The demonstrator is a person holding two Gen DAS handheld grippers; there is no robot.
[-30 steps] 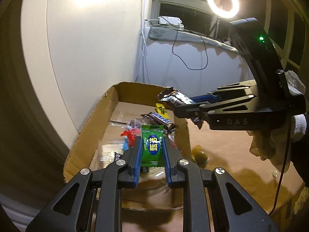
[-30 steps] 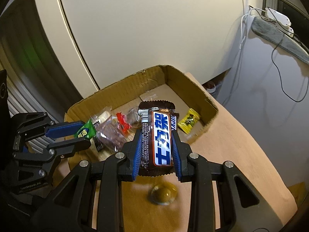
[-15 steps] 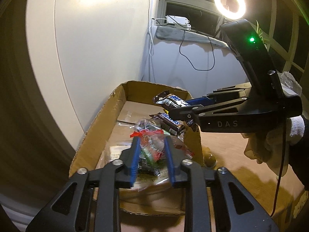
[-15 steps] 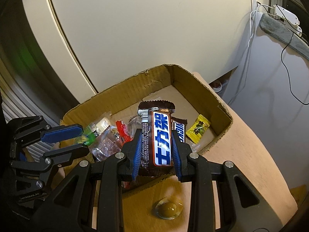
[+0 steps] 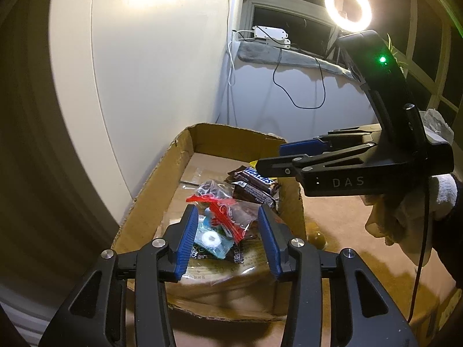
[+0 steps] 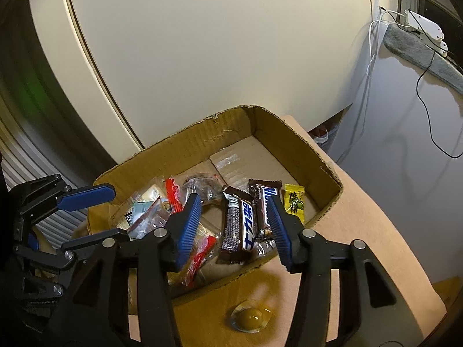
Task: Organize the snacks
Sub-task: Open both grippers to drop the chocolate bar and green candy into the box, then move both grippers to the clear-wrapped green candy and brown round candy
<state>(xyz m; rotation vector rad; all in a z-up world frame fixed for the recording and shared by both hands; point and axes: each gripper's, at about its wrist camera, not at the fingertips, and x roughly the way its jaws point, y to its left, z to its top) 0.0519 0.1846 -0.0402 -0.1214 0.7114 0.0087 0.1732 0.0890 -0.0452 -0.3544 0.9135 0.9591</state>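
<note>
The right claw (image 6: 234,225) is seen with its blue pads parted and its jaws opening; nothing is pressed between them. Below the gap, a brown chocolate bar with blue lettering (image 6: 238,228) is seen lying loose in the cardboard box (image 6: 292,133), apart from both pads. A second brown bar (image 6: 262,202) is laid just beside it, and a yellow sweet packet (image 6: 293,202) is placed next to that, near the box's right wall.

The left claw (image 5: 228,240) is likewise held apart, its jaws opening, and no snack is gripped. Through its gap a clear packet with a red strip (image 5: 225,211) and a pale blue packet with a white ring sweet (image 5: 209,241) are seen resting in the box on a heap of wrappers. Farther back in the box, the two brown bars (image 5: 254,183) are seen under the tips of the right claw, which is held by a gloved hand (image 5: 405,211).

Outside the box, on the tan worktop (image 6: 361,225), a round amber sweet in clear wrap (image 6: 250,315) is left just beside the near wall of the box.
</note>
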